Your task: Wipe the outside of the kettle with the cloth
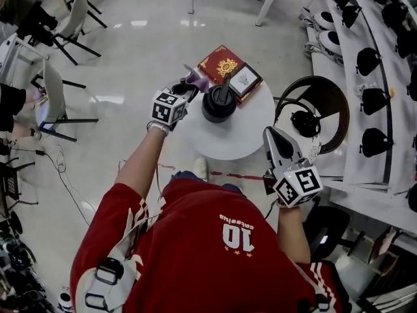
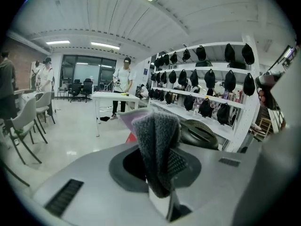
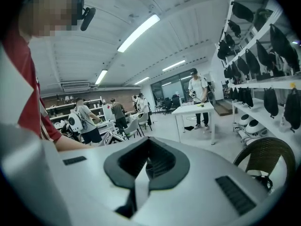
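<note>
A black kettle (image 1: 219, 103) stands upright on the small round white table (image 1: 228, 142). My left gripper (image 1: 188, 87) is just left of the kettle's top, shut on a purple-and-grey cloth (image 1: 197, 80). In the left gripper view the cloth (image 2: 157, 145) sticks up out of the left gripper (image 2: 159, 175), and the kettle's dark lid (image 2: 200, 134) shows right behind it. My right gripper (image 1: 272, 134) hangs off the table's right edge, away from the kettle. Seen in its own view, the right gripper (image 3: 142, 172) is shut with nothing in it.
A red patterned box (image 1: 220, 63) and a framed card (image 1: 245, 79) lie on the table behind the kettle. A wicker chair (image 1: 328, 90) stands to the right, with shelves of black caps (image 1: 371, 60) beyond. White chairs (image 1: 55, 96) stand to the left.
</note>
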Action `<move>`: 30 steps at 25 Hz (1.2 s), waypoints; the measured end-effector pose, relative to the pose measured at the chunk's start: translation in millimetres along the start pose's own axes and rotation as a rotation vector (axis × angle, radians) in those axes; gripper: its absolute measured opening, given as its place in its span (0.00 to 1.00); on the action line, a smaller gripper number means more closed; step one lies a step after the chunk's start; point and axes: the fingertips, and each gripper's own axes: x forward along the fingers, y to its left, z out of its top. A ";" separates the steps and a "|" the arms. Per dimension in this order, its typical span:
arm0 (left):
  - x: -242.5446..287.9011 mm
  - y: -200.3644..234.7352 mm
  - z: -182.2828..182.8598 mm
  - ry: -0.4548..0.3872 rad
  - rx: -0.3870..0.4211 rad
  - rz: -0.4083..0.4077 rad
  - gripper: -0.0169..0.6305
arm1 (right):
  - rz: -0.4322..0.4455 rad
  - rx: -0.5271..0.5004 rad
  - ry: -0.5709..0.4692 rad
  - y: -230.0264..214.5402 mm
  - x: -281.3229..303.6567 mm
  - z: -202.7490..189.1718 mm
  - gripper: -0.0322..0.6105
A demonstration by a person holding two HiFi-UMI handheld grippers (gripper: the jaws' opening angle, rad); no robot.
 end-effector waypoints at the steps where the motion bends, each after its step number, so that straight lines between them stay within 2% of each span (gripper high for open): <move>1: 7.4 3.2 -2.8 0.008 0.001 -0.007 0.10 | -0.013 0.001 0.003 -0.6 0.8 -1.3 0.07; 14: 67.1 7.6 -57.9 0.112 -0.014 -0.086 0.10 | -0.105 -0.020 0.050 -2.2 0.3 -5.2 0.07; 18: 67.4 2.1 -76.1 0.151 0.019 -0.099 0.10 | -0.102 -0.027 0.054 -2.0 1.8 -5.2 0.07; 30: 38.7 -21.8 -111.4 0.207 0.012 -0.076 0.10 | -0.023 -0.042 0.027 1.5 0.1 2.9 0.07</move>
